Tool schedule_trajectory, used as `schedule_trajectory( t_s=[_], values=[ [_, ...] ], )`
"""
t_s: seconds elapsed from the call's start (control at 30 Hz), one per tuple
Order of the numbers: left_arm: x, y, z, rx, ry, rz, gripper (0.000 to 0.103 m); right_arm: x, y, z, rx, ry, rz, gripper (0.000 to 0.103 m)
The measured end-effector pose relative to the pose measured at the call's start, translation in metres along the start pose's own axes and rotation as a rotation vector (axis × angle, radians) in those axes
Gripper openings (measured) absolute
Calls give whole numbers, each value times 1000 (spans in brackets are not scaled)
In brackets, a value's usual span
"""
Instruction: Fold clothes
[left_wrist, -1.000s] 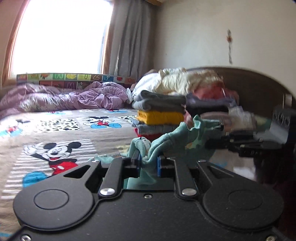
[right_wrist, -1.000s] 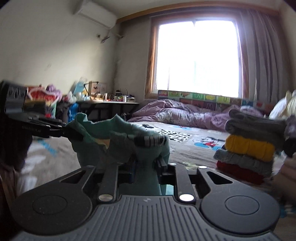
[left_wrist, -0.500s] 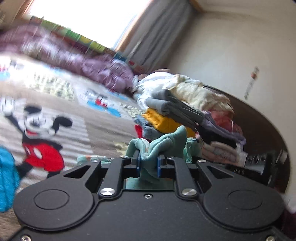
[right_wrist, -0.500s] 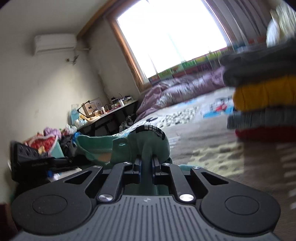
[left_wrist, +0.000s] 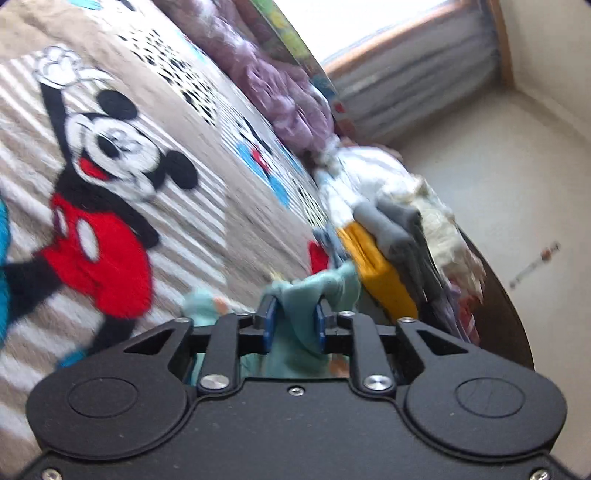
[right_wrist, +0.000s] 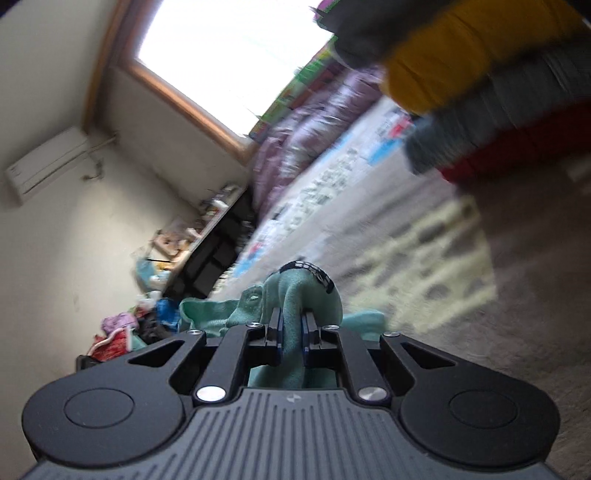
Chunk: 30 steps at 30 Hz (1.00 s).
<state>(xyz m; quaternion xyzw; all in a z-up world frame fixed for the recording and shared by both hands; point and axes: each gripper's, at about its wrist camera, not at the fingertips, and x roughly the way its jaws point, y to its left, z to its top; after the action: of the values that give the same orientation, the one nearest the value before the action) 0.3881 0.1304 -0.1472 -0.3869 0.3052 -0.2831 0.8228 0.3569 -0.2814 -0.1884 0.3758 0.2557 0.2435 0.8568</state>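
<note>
A teal garment (left_wrist: 295, 325) is bunched between the blue pads (left_wrist: 269, 325) of my left gripper (left_wrist: 293, 323). Its jaws are opening, and the cloth still fills the gap and touches both pads. In the right wrist view the same teal garment (right_wrist: 295, 295), with a black patterned trim, is pinched tight in my right gripper (right_wrist: 291, 326), which is shut on it. Both grippers are rolled sideways and low over the cartoon-mouse bedspread (left_wrist: 110, 177). The rest of the garment trails below and to the left of the right gripper.
A stack of folded clothes (left_wrist: 380, 258) in yellow, grey and red stands on the bed just beyond the left gripper; the folded stack (right_wrist: 480, 74) fills the right view's top right. A purple duvet (left_wrist: 273, 96) lies by the window. A cluttered desk (right_wrist: 207, 229) stands at the wall.
Both grippers rolled sideways and dropped toward the bed, closer to the folded stack. The left pads now stand wider apart around the teal cloth. The right still pinches it.
</note>
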Motion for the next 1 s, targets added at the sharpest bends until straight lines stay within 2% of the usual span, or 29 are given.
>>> schedule_trajectory(
  t_s=[0.07, 0.13, 0.17, 0.2, 0.3, 0.33, 0.37, 0.4, 0.47, 0.6, 0.63, 0.7, 0.73, 0.8, 0.87, 0.93, 1.0],
  values=[
    [-5, -1, 1, 27, -1, 19, 25, 5, -5, -2, 13, 6, -12, 11],
    [-12, -5, 1, 56, 10, 14, 30, 7, -7, -5, 18, 6, -13, 12],
    [-15, -8, 1, 75, 15, 14, 42, 6, -5, -5, 7, 4, -17, 12],
    [-18, -11, 0, 92, 21, 2, 47, 5, -3, -6, 0, 2, -18, 13],
    [-19, -22, -5, 167, 34, -6, 47, 2, 0, -10, 3, -3, 3, 14],
    [-14, -28, -7, 222, 30, 23, 40, 0, 1, -11, -2, -8, 12, 14],
    [-12, -31, -9, 250, 25, 44, 14, -2, 3, -11, -7, -16, 23, 14],
    [-10, -33, -10, 273, 20, 63, 10, -5, 4, -11, -6, -27, 42, 13],
    [-5, -20, -8, 205, -2, 70, 8, -7, 6, -11, -7, -47, 54, 13],
    [11, 17, -4, 32, 15, 140, 9, 4, -7, -12, 4, -27, -17, 12],
    [10, 19, -4, 21, 12, 149, 11, 5, -11, -13, 18, -28, -19, 12],
    [8, 19, -3, 16, 3, 162, 27, 6, -11, -12, 22, -31, -22, 14],
    [4, 16, -2, 31, -13, 152, 27, 4, -10, -11, 18, -34, -25, 18],
    [-8, 4, 0, 96, -52, 144, 28, -2, -4, -10, -8, -48, -39, 27],
    [-19, -18, -1, 257, -84, 181, 28, -11, 9, -8, -86, -62, -75, 28],
    [-26, -35, -6, 379, -90, 150, 28, -20, 28, -8, -221, -88, -120, 28],
    [-22, -49, -15, 491, -52, 83, 29, -22, 52, -13, -424, -100, -137, 28]
  ],
)
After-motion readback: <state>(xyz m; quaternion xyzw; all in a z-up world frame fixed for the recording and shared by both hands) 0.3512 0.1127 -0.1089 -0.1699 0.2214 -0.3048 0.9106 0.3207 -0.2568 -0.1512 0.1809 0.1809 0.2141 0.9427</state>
